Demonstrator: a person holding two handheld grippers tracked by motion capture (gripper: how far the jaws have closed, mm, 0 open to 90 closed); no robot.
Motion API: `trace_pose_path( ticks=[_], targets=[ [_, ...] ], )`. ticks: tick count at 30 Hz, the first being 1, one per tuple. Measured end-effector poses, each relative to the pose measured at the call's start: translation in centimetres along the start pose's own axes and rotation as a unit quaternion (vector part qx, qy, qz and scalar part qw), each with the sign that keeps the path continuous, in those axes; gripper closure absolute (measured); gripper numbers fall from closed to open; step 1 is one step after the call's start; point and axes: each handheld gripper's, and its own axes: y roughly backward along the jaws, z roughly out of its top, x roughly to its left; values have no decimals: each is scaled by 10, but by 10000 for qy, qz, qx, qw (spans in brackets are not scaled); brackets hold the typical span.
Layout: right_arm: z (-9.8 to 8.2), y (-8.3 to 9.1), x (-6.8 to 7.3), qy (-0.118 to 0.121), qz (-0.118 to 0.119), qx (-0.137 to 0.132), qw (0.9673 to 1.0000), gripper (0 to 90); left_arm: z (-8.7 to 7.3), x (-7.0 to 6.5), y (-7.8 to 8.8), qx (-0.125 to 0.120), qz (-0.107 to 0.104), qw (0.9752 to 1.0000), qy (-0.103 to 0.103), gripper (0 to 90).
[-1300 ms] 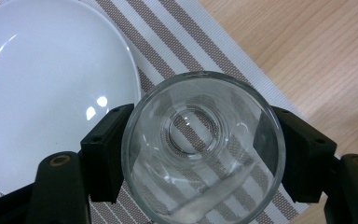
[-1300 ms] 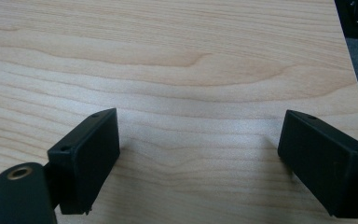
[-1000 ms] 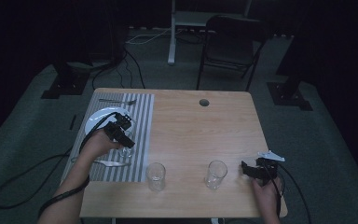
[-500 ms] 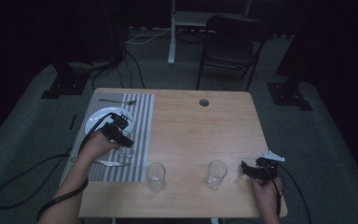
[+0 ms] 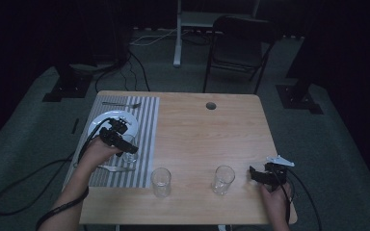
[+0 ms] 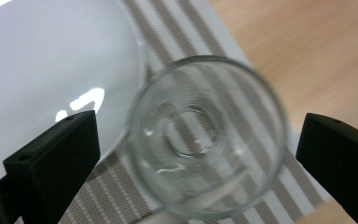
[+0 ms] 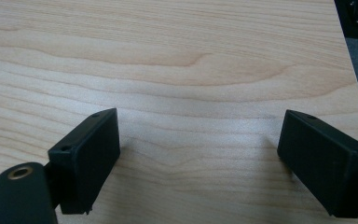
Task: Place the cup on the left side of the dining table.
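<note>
A clear drinking glass [image 6: 207, 140] stands upright on the striped placemat [image 6: 242, 70], right beside a white plate [image 6: 51, 56]. My left gripper [image 6: 199, 119] is over it, and its jaws have just been opening. They now stand wide on either side of the glass, and neither pad touches it. In the high view the left gripper [image 5: 118, 137] is over the plate [image 5: 107, 119] and the glass [image 5: 129, 147]. My right gripper [image 5: 262, 174] rests at the table's near right and is open. Between its jaws [image 7: 198, 116] is bare wood.
Two more empty glasses [image 5: 161, 182] [image 5: 222, 179] stand near the table's front edge. A fork [image 5: 120, 104] lies at the far end of the placemat and another utensil [image 5: 115, 168] at its near end. A round hole [image 5: 211, 105] is in the tabletop, and a chair [image 5: 241, 43] stands beyond it.
The left hand has barely shifted over the plate and glass. The right hand has kept still.
</note>
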Motion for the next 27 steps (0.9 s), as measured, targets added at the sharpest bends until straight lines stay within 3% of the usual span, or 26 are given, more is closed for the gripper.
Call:
trace_pose_path(
  ticks=[2, 5, 7, 9, 17, 21, 27],
  targets=[
    [0, 0, 0, 2, -1, 3, 10000, 125, -6, 0, 1, -127, 143, 9998, -24, 1],
    [0, 0, 0, 0, 0, 1, 10000, 125, -15, 1, 3, -292, 92, 9995, -100, 2],
    [0, 0, 0, 2, 0, 3, 10000, 125, -20, 3, 4, -430, 105, 9990, -13, 2],
    [0, 0, 0, 2, 0, 4, 10000, 125, -25, 3, 6, -472, 24, 9989, 57, 2],
    [0, 0, 0, 0, 0, 1, 10000, 125, -45, 2, 5, -634, 39, 9978, 191, 2],
    [0, 0, 0, 1, -2, 3, 10000, 125, -55, 3, 5, -831, -53, 9959, 356, 2],
    [0, 0, 0, 2, -2, 3, 10000, 125, -72, 3, 2, -893, 43, 9951, 426, 2]
  ],
)
